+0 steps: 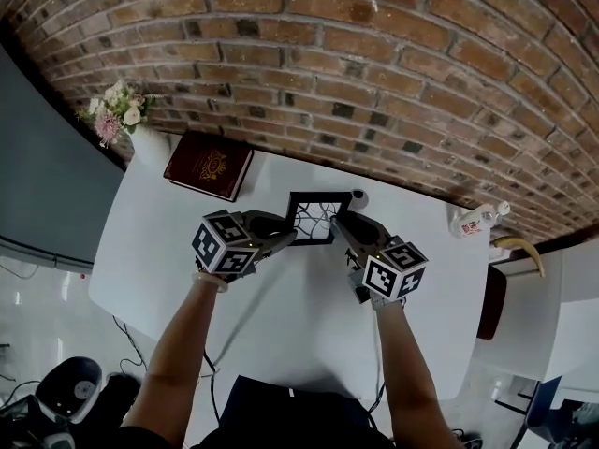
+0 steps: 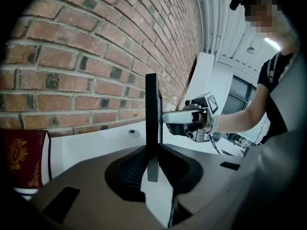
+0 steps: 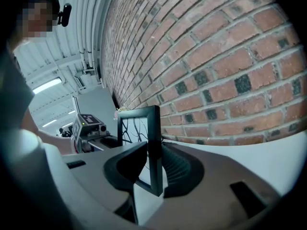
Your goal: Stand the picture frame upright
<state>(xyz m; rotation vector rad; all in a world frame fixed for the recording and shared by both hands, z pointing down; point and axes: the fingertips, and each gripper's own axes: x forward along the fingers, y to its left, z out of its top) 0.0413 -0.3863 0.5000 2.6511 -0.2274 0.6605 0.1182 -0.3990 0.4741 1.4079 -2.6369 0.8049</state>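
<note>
- Head view: a white table (image 1: 309, 316) stands against a brick wall (image 1: 374, 54).
- The picture frame (image 1: 312, 218) is in the middle of the table, near the wall. It is black, with thin black lines on white inside.
- The left claw (image 1: 288, 236) bites the frame's left side. The right claw (image 1: 343, 224) bites its right side.
- A small round thing (image 1: 358, 197) sits just behind the frame's top right corner, between it and the wall.
- A dark red book (image 1: 208, 165) lies flat to the left, well apart from the frame.
- Pink and white flowers (image 1: 116, 110) stand in a white vase (image 1: 150, 144) at the far left corner.
- A clear bottle (image 1: 477, 220) lies on its side at the right edge.
- Count: one frame, two claws, one book, one bunch of flowers, one vase, one bottle, one small round thing.
- Left gripper view: the frame stands straight up and shows only its thin edge. The claw's two jaws pinch that edge, one on each side. Its bottom corner hangs between them with white table under it.
- The other claw reaches in from the right and touches the frame. The red book is at the far left, and the wall is close behind.
- Right gripper view: the frame is upright between this claw's jaws, and they squeeze its side bar. The other claw is behind it, on the left. The brick wall fills the right.
</note>
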